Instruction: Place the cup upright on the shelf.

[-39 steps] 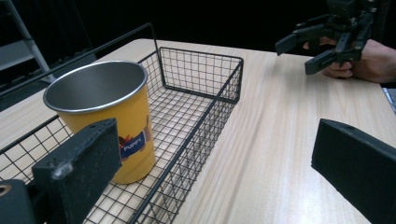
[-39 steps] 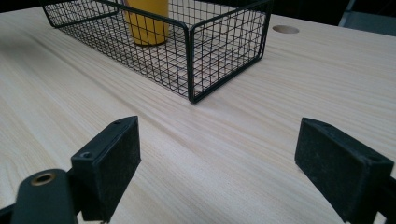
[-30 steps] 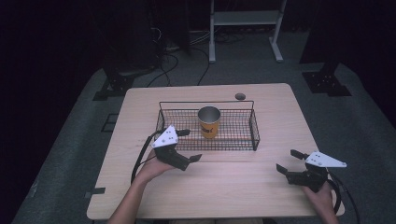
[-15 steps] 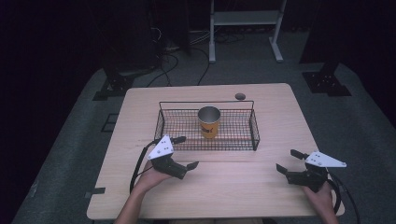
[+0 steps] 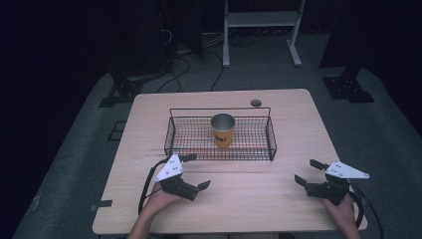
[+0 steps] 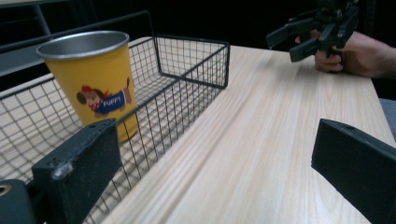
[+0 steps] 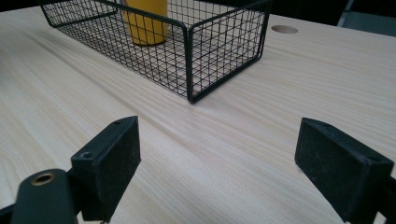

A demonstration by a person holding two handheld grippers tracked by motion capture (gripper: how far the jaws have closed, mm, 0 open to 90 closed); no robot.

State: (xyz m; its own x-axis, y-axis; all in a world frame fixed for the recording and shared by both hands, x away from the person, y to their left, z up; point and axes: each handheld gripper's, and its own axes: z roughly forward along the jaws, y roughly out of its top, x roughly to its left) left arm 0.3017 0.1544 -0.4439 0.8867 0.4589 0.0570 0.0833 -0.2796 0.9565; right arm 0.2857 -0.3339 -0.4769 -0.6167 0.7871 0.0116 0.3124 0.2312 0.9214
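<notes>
Pulled back from the black wire basket [image 5: 220, 135], left gripper [image 5: 195, 172] fingers spread and empty, risking snagging mesh if reaching for the yellow metal cup [image 5: 222, 130].

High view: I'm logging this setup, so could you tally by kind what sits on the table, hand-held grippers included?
Yellow cup: 1, upright inside the basket
Black wire basket: 1
Grippers: 2, the left gripper and the right gripper, both open and holding nothing
Total: 4
</notes>
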